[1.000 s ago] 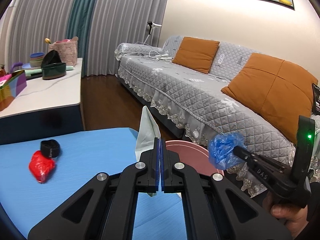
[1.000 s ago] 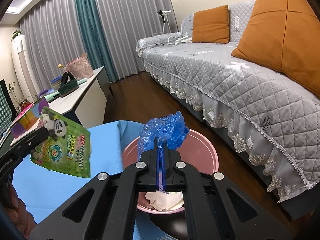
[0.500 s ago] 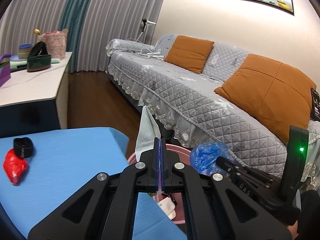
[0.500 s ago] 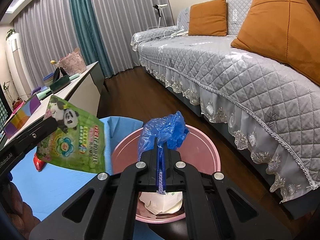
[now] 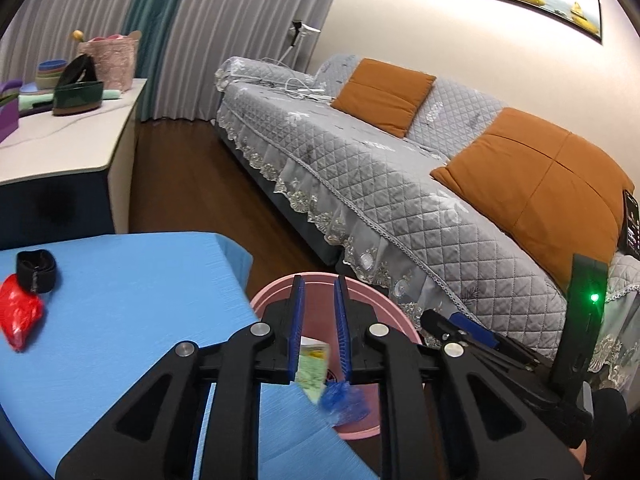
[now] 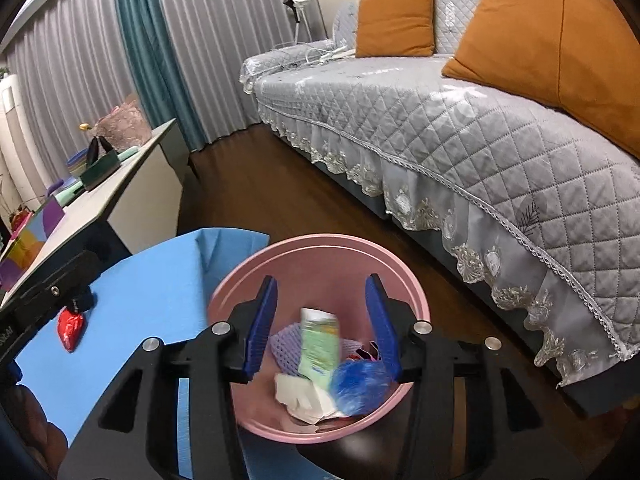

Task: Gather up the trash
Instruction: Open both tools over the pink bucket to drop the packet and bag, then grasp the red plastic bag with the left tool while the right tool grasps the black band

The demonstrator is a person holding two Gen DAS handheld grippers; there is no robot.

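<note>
Tongs both spread, empty: left tongs (image 5: 319, 332), right tongs (image 6: 322, 330) over pink bin (image 6: 256, 276). Red wrapper (image 5: 19, 315) on blue desk (image 5: 132, 304), far left of left tongs, touching black band (image 5: 35, 271). Left nearer.

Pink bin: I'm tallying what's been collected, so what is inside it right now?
Inside the pink bin: green packet, blue plastic bag, white paper, purple foam net. Anything beneath them is covered.

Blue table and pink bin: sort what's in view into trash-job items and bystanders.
Job: pink bin, green packet, blue bag, white paper, red wrapper on the blue table.

Bystanders: black strap, sofa, orange cushions, white counter.
</note>
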